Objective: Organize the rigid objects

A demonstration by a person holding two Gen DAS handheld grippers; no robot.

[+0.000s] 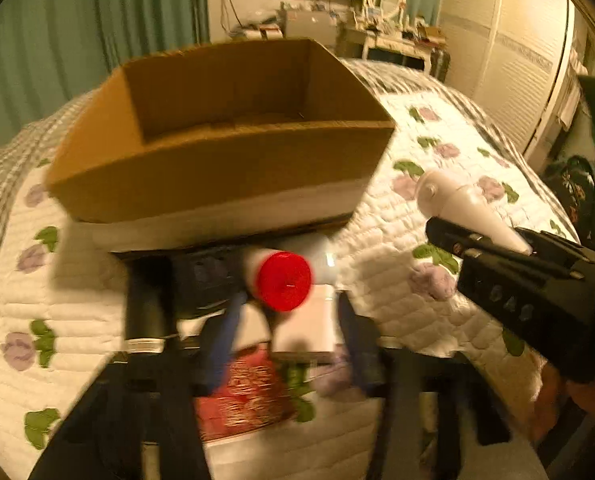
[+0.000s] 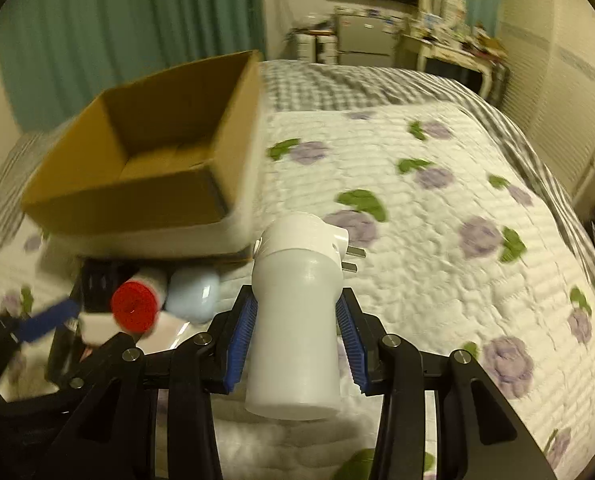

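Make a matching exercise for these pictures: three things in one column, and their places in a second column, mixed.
Things:
1. white plug-in device
2. red-capped tube
3. cardboard box

Places:
A. standing open on the bed quilt
B. clamped in the right gripper
C. between the left gripper's fingers

Pairs: 1-B, 2-C, 3-A

Floral quilt [image 2: 437, 240] on bed, green curtains [image 2: 117, 32], cluttered desk [image 1: 397, 38] behind

Brown cardboard box [image 1: 217, 168]; white quilt [image 2: 437, 240] printed with purple flowers and green leaves; white plug-in lamp [image 2: 293, 320]; red-capped white tube [image 1: 283, 280]; blue gripper pads [image 2: 241, 332]; teal curtains [image 2: 117, 20].
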